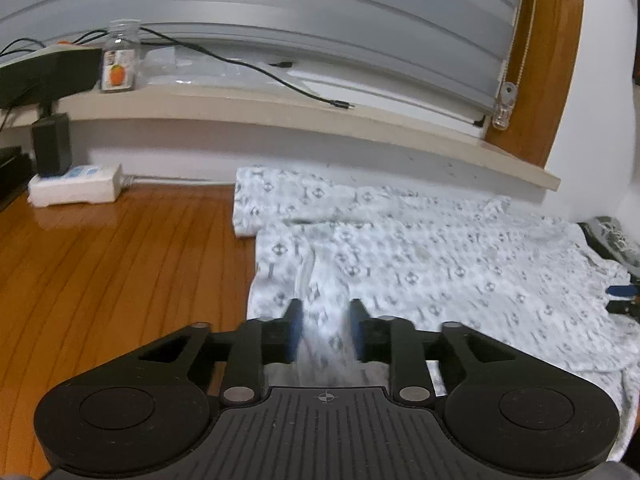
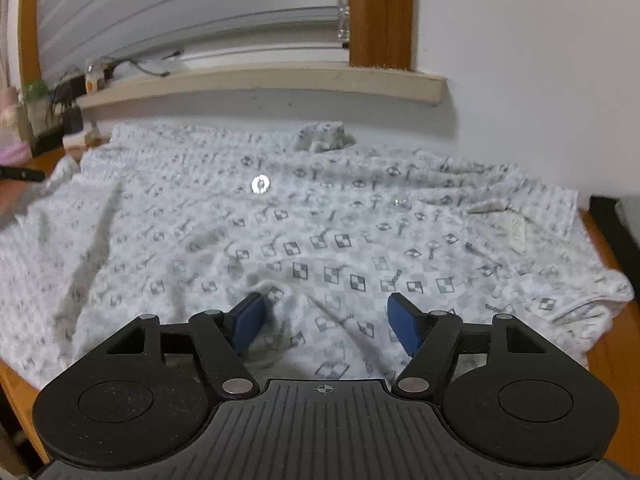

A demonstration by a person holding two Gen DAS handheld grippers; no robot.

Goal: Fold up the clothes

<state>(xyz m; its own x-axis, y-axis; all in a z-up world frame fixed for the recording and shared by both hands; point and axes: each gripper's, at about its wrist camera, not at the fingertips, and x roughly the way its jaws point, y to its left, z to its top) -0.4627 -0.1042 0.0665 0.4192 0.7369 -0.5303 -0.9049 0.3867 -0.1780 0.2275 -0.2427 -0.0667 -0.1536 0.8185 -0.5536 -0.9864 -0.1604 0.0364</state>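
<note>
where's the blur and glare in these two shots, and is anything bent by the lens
Left wrist view: the fabric fold between the left gripper pads is motion-smeared; the wood floor shows soft sheen; the window sill curves with fisheye distortion. Right wrist view: the patterned garment is mildly soft, one button glints bright; corners vignette dark.

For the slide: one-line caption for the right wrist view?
Right gripper open above a patterned white shirt spread on the wooden floor below a window sill.
</note>
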